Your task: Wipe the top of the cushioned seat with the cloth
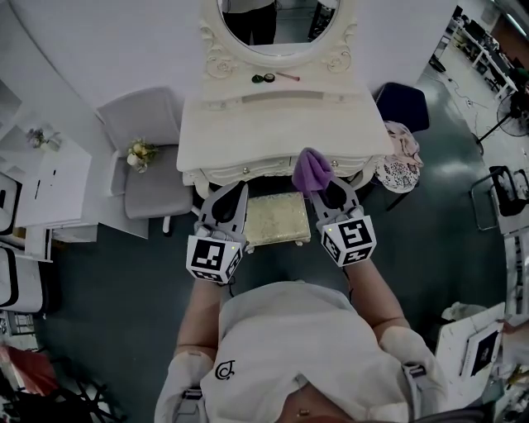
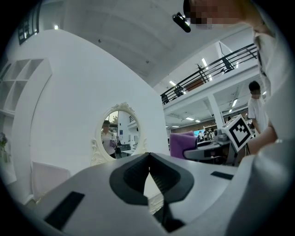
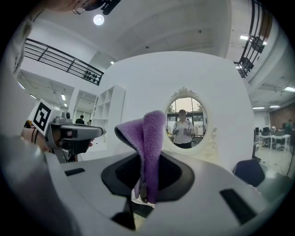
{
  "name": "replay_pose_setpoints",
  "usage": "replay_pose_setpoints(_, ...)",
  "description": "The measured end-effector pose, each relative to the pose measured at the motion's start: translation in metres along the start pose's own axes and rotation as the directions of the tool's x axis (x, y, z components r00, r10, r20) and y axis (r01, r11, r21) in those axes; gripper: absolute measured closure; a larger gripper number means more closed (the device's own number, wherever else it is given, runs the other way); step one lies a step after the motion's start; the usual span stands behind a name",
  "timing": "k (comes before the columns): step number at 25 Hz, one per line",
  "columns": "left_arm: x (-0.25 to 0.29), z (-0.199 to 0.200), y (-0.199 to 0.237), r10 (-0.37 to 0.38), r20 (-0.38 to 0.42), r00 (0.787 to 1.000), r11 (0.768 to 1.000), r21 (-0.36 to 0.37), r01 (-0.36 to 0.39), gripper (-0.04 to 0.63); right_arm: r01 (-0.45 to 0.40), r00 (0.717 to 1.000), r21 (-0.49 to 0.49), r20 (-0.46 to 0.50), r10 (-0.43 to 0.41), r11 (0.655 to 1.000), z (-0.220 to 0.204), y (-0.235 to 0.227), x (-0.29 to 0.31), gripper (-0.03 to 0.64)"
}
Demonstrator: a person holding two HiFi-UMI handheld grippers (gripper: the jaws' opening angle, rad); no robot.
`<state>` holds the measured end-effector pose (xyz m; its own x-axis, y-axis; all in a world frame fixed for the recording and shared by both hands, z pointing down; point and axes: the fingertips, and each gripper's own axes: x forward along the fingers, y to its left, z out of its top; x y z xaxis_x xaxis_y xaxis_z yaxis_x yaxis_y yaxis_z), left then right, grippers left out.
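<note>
Left gripper (image 2: 148,157) first: in its own view the two jaws meet at the tips, pressed together with nothing between them, so that tong is closed and empty. Through the gap lower down I see only a sliver of pale surface.

The right gripper (image 1: 331,197) is clamped on the purple cloth (image 3: 150,143). Its view shows the jaws narrow, pinching a fold of the fabric, with the rest standing up out of the tips in a soft loop and a short end hanging below the pinch.

From the head view both grippers sit side by side in front of me, pointing away from my body. The cushioned seat (image 1: 277,219) – a cream, patterned stool – lies between and just beyond them, with its far edge tucked under the front of the white dressing table (image 1: 248,132). The cloth's free end shows against the table's front edge, beyond the seat's right far corner – it is not lying on the cushion. I cannot tell how high either gripper is above the seat.

The oval mirror (image 1: 277,21) stands at the back of the table, and a grey chair (image 1: 149,178) sits to its left.
</note>
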<state>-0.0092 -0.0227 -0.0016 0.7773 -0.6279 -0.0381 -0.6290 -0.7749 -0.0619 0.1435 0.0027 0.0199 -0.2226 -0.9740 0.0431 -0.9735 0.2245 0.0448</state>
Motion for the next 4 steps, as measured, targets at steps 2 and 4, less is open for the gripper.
replay_pose_setpoints(2,0.0015,0.0016,-0.0006,0.000,0.000,1.000,1.000,0.003,0.000,0.583,0.003,1.000,-0.006,0.005,-0.003,1.000,0.0024,-0.0010,-0.0006,0.544)
replay_pose_setpoints(4,0.0031,0.0032,-0.0016,-0.001,0.001,1.000,1.000,0.005,0.001,0.583,0.006,1.000,-0.012,0.014,-0.006,1.000,0.0055,-0.0018,-0.0018,0.543)
